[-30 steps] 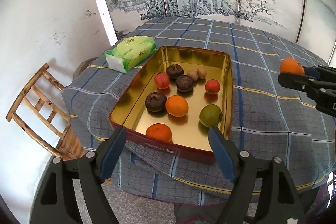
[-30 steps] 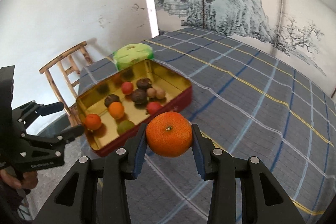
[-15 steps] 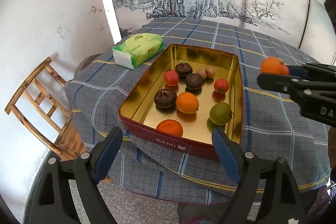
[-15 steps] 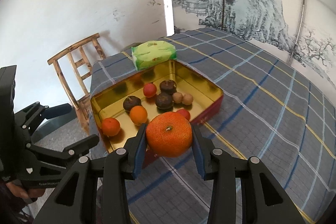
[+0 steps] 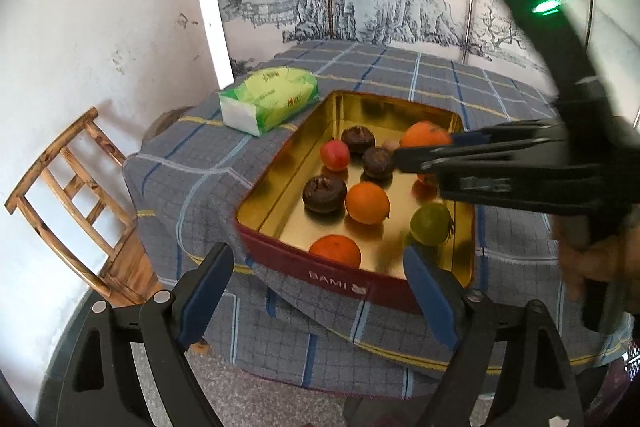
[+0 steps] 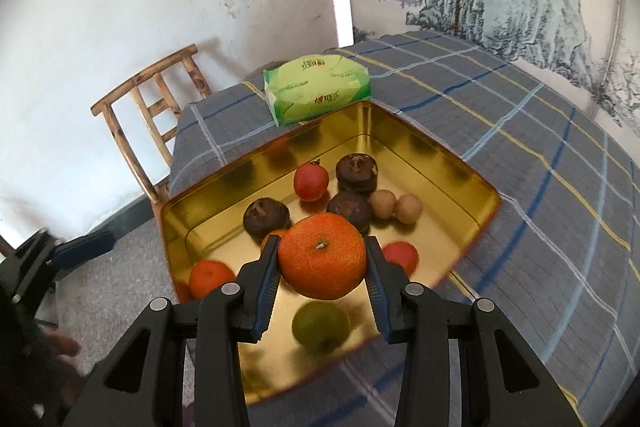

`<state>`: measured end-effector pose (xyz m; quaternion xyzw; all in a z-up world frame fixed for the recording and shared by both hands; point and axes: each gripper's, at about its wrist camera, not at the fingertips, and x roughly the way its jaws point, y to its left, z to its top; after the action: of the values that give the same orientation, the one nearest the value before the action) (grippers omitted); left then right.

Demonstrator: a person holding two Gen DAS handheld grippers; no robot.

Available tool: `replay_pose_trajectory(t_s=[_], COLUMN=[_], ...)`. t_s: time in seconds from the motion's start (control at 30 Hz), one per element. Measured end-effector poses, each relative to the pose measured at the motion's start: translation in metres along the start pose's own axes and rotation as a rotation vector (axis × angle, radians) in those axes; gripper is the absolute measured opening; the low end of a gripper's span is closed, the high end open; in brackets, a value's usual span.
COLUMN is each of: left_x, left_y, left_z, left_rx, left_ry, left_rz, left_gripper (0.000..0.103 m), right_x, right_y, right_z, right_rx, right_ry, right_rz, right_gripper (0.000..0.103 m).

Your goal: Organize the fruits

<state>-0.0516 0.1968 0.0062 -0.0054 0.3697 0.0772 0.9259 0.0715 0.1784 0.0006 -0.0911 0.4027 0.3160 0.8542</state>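
Note:
A gold tin tray [image 5: 280,203] with a red outer wall sits on the checked tablecloth and holds several fruits: oranges, red fruits, dark mangosteens, a green fruit [image 5: 430,223] and two small tan ones [image 6: 394,205]. My right gripper [image 6: 322,261] is shut on an orange [image 6: 322,255] and holds it above the tray [image 6: 440,163]; it also shows in the left wrist view [image 5: 424,143], reaching in from the right. My left gripper [image 5: 316,291] is open and empty, off the table's near edge in front of the tray.
A green tissue pack [image 5: 268,97] lies on the cloth just beyond the tray's far left corner. A wooden chair [image 5: 80,203] stands left of the table by the white wall. A painted screen stands behind the table.
My right gripper has carried the orange from over the cloth at the right to above the tray. The left gripper has stayed open in front of the tray.

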Motion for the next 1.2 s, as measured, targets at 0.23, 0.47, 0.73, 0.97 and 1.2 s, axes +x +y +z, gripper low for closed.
replay_pose_trajectory(t_s=[0.23,0.47,0.73,0.97,1.2], left_x=[-0.007,-0.022,-0.059,-0.106,-0.148], left_y=[-0.006,-0.013,-0.019,-0.036,-0.045], left_z=[0.011,0.019,0.028,0.038,0.048], left_rx=[0.030,0.039,0.021,-0.002,-0.019], left_ry=[-0.032,-0.069,-0.159,-0.274,-0.352], left_rz=[0.010,-0.017,-0.037,0.026,0.045], left_gripper=[0.089,0.097,0.097,0.103,0.103], right_x=[0.039,0.000,-0.095,-0.157,-0.207], right_y=[-0.009,-0.009,0.007,0.001,-0.001], right_z=[0.017,0.025,-0.011,-0.057,-0.079], right_rx=[0.026,0.032,-0.041,-0.001,0.014], right_ry=[0.016,-0.129,-0.338,-0.443,-0.528], right_rz=[-0.008,0.016,-0.110,-0.199,-0.219], right_gripper=[0.042,0.050,0.066,0.072,0.080])
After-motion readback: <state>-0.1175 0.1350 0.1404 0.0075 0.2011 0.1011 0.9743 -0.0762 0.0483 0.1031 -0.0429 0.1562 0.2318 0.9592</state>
